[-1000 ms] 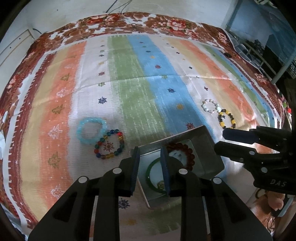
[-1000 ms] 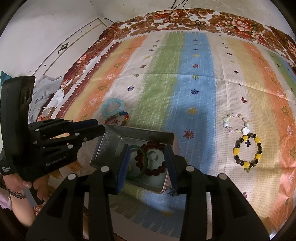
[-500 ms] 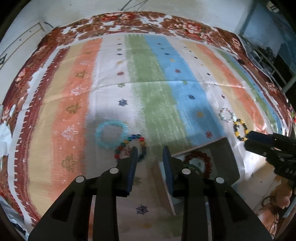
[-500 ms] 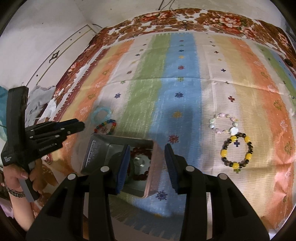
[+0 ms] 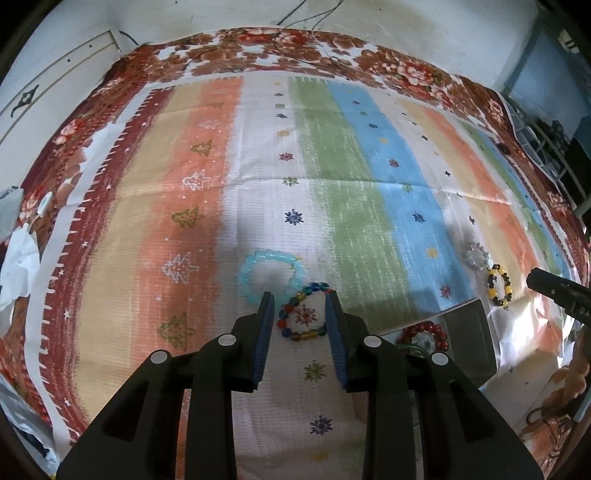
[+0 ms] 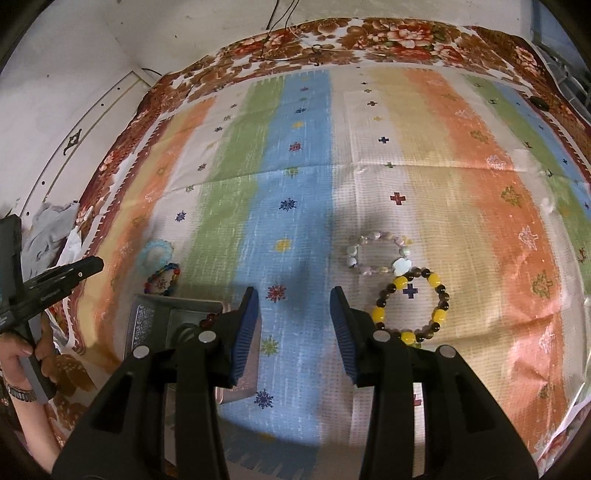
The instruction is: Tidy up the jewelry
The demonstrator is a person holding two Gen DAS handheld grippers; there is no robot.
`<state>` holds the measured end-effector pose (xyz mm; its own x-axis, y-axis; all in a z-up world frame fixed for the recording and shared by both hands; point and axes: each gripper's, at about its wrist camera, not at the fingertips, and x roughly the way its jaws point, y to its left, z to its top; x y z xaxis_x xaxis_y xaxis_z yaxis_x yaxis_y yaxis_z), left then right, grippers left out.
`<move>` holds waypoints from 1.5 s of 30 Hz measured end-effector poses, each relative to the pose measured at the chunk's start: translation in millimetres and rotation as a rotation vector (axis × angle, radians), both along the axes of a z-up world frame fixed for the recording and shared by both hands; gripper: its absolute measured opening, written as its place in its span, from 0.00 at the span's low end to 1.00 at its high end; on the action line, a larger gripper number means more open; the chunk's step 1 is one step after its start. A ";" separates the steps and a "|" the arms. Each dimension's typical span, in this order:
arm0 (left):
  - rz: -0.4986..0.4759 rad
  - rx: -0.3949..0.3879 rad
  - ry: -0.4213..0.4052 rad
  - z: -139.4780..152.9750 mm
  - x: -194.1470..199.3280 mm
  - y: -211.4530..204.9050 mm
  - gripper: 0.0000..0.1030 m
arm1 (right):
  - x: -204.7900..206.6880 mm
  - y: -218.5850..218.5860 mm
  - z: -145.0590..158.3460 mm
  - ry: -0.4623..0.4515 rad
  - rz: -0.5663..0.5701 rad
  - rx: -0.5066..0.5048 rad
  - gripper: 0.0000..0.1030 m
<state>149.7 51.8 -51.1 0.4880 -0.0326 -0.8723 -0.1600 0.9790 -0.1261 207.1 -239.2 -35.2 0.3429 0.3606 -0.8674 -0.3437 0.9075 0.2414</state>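
My left gripper (image 5: 299,299) hangs open over the striped cloth, with the multicolour bead bracelet (image 5: 283,324) lying on the cloth between its fingers, untouched. A light blue bracelet (image 5: 273,254) lies just beyond it. To the right stands a metal tin (image 5: 469,332) holding a red bead bracelet (image 5: 424,326). My right gripper (image 6: 293,295) is open and holds nothing, over the blue stripe. Right of it lie a yellow-and-dark bead bracelet (image 6: 400,282) and a pale stone bracelet (image 6: 351,253). The tin (image 6: 155,317) sits at its left, partly hidden by the finger.
The cloth covers a bed with a floral border (image 6: 369,33). A wall with a door (image 5: 55,74) is on the left, shelving (image 5: 546,140) on the right. A person's hand (image 6: 18,362) holds the left gripper (image 6: 88,269) at the bed's near left edge.
Both grippers have left the tin. The left one slid left to stand over the multicolour bracelet and its jaws widened a little. The right one slid right toward the yellow-and-dark bracelet.
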 end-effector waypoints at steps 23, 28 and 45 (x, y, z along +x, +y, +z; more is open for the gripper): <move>-0.008 0.093 0.090 -21.0 34.8 -2.8 0.28 | 34.6 9.0 -25.8 0.064 -0.016 -0.093 0.41; -0.020 0.086 0.121 -27.2 48.4 -1.5 0.28 | 43.8 6.9 -32.2 0.079 -0.029 -0.118 0.41; -0.040 0.062 0.193 -46.3 95.1 1.4 0.30 | 95.2 -7.7 -65.3 0.157 -0.072 -0.216 0.41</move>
<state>244.8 53.2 -97.4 0.3111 0.0083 -0.9503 -0.1362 0.9900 -0.0359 302.3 -246.9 -100.5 0.2160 0.1407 -0.9662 -0.2497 0.9646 0.0846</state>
